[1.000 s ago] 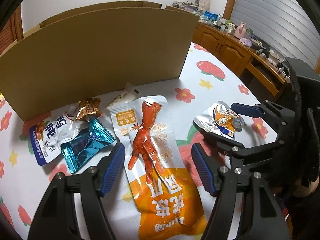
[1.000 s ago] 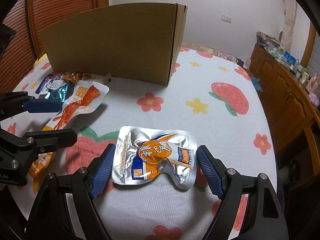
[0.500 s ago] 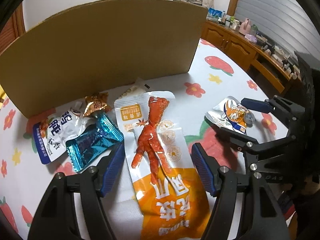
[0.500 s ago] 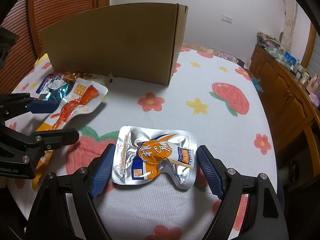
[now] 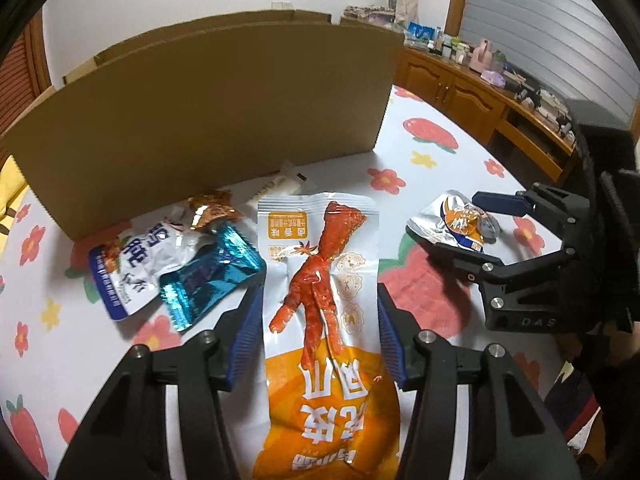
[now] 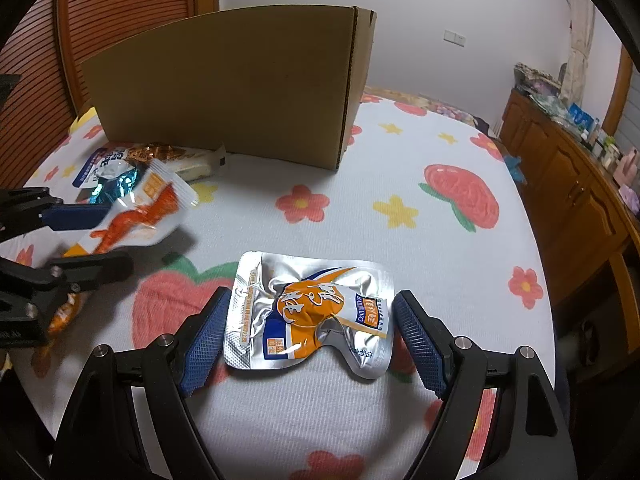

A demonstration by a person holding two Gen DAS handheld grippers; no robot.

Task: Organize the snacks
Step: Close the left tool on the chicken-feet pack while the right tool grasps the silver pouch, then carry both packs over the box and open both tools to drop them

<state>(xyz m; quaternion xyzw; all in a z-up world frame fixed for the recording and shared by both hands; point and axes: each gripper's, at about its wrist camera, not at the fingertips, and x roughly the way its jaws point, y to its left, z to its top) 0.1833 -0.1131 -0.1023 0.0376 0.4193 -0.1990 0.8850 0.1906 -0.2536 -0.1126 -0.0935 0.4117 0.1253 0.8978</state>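
**Snack sorting: both hand-held grippers set over packets**

Left wrist view: the left hand-held gripper (image 5: pixel 318 330) straddles the chicken-foot snack packet (image 5: pixel 320 304); its jaws have just been closing, and the blue pads now meet the packet's two long edges, clamped on it; the packet's far end appears raised off the floral bedspread (image 5: pixel 432 168). Just left of it lie a blue foil candy (image 5: pixel 208 276), a white-and-blue snack packet (image 5: pixel 124 260) and a gold-wrapped sweet (image 5: pixel 210 208); behind them stands a cardboard box (image 5: pixel 208 120). At right, the right hand-held gripper (image 5: pixel 460 226) brackets a silver-and-orange pouch (image 5: pixel 452 220).

Right wrist view: the right hand-held gripper (image 6: pixel 310 330) has its jaws apart, one pad at each side of the silver-and-orange pouch, which lies flat on the bedspread; the left pad sits at the pouch's edge, the right pad just clear.
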